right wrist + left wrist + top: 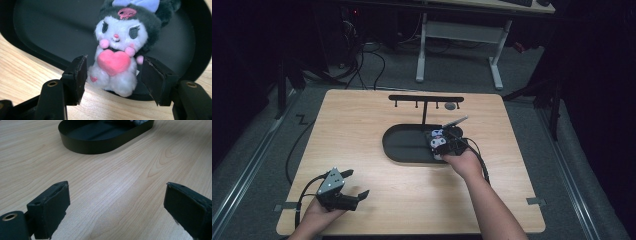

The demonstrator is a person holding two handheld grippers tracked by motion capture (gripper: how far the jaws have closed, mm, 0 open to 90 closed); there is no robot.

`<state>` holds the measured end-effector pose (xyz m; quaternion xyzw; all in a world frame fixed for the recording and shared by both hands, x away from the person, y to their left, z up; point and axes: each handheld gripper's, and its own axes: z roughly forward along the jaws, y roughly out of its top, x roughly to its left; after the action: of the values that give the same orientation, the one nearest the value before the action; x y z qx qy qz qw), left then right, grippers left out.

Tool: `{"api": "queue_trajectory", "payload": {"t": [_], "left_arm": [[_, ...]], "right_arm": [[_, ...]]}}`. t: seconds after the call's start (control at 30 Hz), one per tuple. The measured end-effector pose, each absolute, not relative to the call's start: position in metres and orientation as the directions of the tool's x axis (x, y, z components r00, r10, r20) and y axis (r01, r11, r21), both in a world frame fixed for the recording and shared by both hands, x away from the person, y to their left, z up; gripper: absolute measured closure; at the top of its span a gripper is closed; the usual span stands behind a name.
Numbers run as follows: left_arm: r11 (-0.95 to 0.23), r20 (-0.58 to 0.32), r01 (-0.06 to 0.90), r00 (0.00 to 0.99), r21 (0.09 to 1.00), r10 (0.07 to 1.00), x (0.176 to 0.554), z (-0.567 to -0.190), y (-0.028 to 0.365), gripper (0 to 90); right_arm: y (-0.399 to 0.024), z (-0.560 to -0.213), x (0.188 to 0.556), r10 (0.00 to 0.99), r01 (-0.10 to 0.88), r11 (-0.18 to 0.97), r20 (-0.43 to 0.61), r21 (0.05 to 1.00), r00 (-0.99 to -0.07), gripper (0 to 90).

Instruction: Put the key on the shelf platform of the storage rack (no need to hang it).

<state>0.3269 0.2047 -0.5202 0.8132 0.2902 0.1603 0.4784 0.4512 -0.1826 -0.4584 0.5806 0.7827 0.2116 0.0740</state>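
- The plush toy (117, 52) sits upright between the right gripper (112, 75)'s parted jaws, seemingly just touching, at the black tray (404, 145)'s right end.
- The left gripper (354, 187) hangs released near the table (362, 115)'s front-left corner.

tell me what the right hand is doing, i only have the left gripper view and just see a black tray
Observer: The right tongs straddle a plush toy at the near rim of the tray.
Operator: is it gripped
Observer: Cannot tell. One jaw touches its fur; the other looks just clear of it.
Operator: anything behind the tray
Observer: A black rack with small hooks rises at the tray's far side.
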Motion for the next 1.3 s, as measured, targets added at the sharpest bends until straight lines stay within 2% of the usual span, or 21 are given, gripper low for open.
{"api": "queue_trajectory", "payload": {"t": [0.7, 1.3], "left_arm": [[-0.383, -0.011, 0.315, 0.784, 0.868, 0.621, 0.328, -0.521, 0.202, 7.4], [-0.394, -0.005, 0.314, 0.788, 0.864, 0.616, 0.329, -0.522, 0.199, 7.5]], "right_arm": [[-0.188, -0.442, 0.435, 0.94, 0.855, 0.259, 0.085, 0.449, -0.33, 32.9], [-0.215, -0.458, 0.404, 0.931, 0.804, 0.259, 0.084, 0.535, -0.356, 30.5]]}}
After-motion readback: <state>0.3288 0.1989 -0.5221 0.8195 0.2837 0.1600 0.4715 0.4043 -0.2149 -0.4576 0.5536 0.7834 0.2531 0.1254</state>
